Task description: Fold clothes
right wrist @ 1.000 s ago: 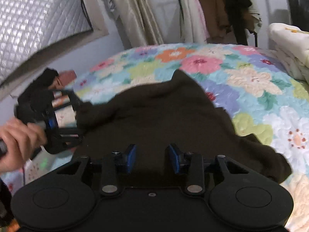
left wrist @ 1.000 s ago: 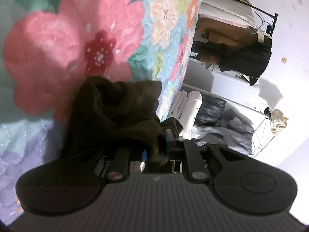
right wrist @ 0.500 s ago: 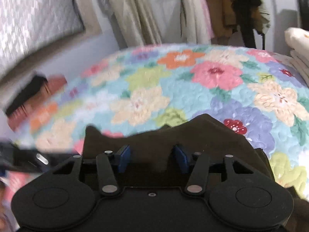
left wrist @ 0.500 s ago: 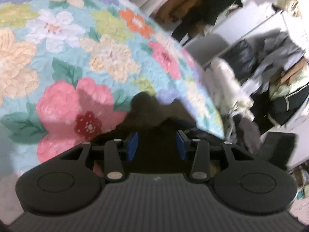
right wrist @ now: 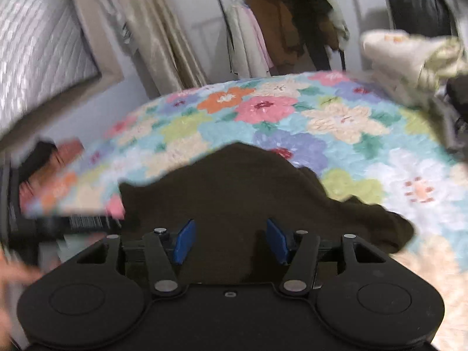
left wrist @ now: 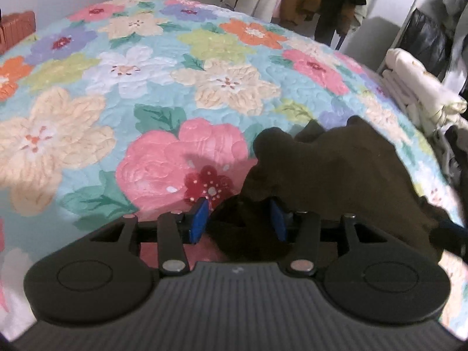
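Dark brown knit garment (left wrist: pixel 336 175) sits crumpled lower right of frame on the floral quilted bed (left wrist: pixel 146 87), spilling over the left tool (left wrist: pixel 238 216), right tool (right wrist: pixel 231 241) above it, both gaping wide, gripping nothing.

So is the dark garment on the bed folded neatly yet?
No. The dark garment lies bunched on the floral quilt, edges uneven and lumpy.

Dark brown garment (left wrist: pixel 336 169); pastel floral quilt (left wrist: pixel 117 67), turquoise ground; blue claw pads (right wrist: pixel 185 241).
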Demonstrator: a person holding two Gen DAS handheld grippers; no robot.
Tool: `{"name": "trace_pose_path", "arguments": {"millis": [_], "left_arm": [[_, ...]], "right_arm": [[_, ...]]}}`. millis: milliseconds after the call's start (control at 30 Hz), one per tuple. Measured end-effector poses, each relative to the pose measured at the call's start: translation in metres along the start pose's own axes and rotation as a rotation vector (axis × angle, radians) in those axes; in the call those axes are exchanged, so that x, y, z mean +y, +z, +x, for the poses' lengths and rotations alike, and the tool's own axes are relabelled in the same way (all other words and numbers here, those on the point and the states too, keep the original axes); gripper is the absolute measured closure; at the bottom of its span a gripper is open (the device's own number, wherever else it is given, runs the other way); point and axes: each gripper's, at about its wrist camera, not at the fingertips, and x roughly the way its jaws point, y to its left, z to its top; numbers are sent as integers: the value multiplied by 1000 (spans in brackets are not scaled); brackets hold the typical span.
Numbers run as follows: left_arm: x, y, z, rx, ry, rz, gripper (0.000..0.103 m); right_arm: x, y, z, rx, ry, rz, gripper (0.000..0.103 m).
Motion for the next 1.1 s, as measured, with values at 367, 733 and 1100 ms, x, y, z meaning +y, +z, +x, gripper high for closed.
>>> {"name": "trace_pose_path", "arguments": {"millis": [367, 733, 1100], "left_arm": [[-5, -36, -89, -11, -11, -18, 33], [8, -120, -146, 51, 13, 26, 20], [-9, -139, -169, 1, 147, 87, 0]], "right_arm": [[5, -21, -44, 78, 40, 46, 40], [35, -37, -94, 31, 46, 17, 28], [56, -47, -128, 17, -7, -22, 17]]}}
